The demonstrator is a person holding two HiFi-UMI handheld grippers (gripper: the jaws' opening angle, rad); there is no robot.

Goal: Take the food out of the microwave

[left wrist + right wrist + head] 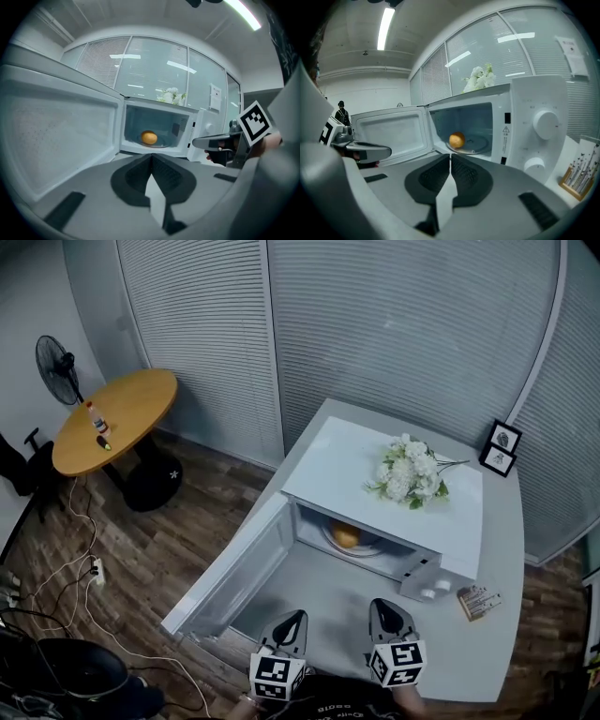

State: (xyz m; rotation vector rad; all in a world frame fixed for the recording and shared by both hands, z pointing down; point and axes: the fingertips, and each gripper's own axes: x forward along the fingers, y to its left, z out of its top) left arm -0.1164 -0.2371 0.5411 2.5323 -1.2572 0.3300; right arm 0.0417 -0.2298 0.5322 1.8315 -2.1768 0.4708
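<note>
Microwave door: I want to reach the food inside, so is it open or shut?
Open. The door stands swung wide to the left in the head view, and the orange food inside is in plain sight.

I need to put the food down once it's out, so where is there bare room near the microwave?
Free: the table before the microwave, between its open door and the small box; also the microwave's top left of the flowers. Crowded: the back right corner with picture frames.

Ribbed blinds [394, 334] fill the wall at my twelve o'clock. At ten stands a round wooden table [141, 399], a black fan [56, 367] beside it, on plank floor [197, 521]. A strip light [386, 26] glows overhead.
</note>
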